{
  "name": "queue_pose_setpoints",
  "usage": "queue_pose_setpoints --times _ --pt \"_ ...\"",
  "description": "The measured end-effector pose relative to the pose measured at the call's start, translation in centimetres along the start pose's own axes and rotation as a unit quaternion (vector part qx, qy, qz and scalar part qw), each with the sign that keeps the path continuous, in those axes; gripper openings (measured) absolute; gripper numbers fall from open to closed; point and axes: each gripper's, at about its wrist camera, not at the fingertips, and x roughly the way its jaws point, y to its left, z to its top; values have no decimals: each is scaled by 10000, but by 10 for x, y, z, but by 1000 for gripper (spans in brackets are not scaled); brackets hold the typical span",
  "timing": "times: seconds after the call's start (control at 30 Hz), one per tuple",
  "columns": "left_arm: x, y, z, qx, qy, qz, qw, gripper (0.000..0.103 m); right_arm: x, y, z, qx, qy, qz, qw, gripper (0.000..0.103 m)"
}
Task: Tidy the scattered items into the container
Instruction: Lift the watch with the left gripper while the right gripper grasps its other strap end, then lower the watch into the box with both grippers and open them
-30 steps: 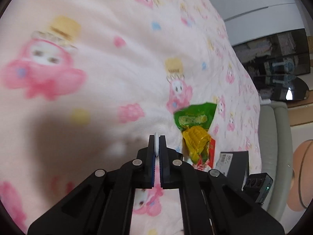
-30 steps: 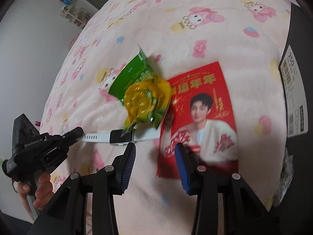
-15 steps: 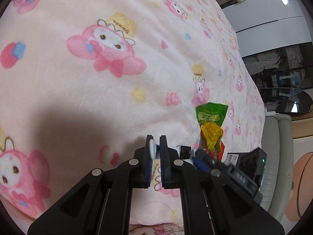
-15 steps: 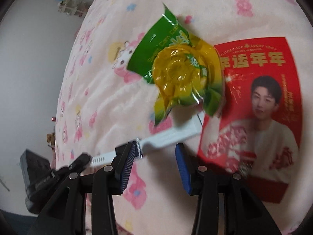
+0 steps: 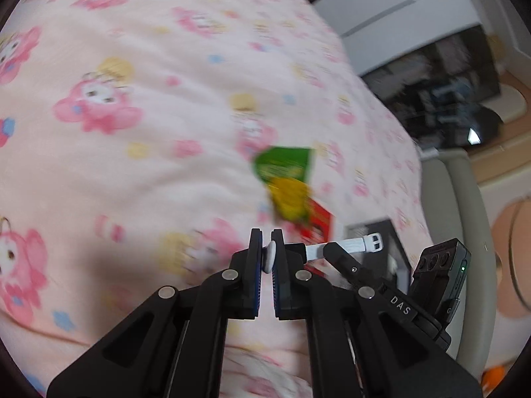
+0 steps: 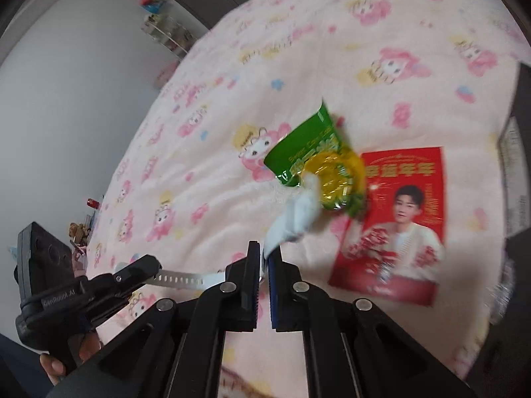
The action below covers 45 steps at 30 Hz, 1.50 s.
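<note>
White watch strap spans both claws at lower frame centre: left gripper pinches one end, right gripper, jaws just closed, pinches the other. Green-yellow snack packet lies mid-frame on pink blanket.

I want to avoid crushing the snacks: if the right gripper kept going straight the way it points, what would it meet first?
Probably the green and yellow snack packet, which lies just beyond the right gripper along its line. The jaws are already shut on the white watch strap, whose free end reaches toward the packet. Depth is unclear; it might meet the pink blanket first.

"das" on right gripper; "genrobot.ai" on left gripper.
</note>
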Motion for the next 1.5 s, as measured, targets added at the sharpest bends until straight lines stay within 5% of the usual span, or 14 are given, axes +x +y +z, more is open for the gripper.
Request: queue_pose_setpoints --times 0.23,0.5,0.63,0.8,1.03,1.1,1.2,1.5 --pt "12 -111 -46 1258 438 -424 9902 3 -124 -39 -21 44 -851 -201 9962 3" --pt "74 -254 -100 2514 1055 -990 9570 3 -242 -128 -43 159 -1412 -1136 9833 3" --pt "133 -296 -131 2946 1494 -532 9424 3 -268 -201 -52 654 -1327 -1510 9774 3" --pt "195 -299 -161 3241 1934 -18 9260 3 -255 -256 -62 915 -802 -1909 9740 4" --pt "198 -265 -161 3143 1956 169 9288 4 -251 -262 -66 1107 -720 -1946 9720 5" --pt "190 -258 -158 3057 2024 -66 9303 7 -255 -258 -67 1158 -681 -1948 9716 6" --pt "180 -260 -152 3017 1899 -132 9342 22 -258 -253 -70 1163 -621 -1930 9723 13" --pt "172 -259 -148 2904 1767 -101 9404 33 -277 -241 -84 922 -527 -2137 9711 15"
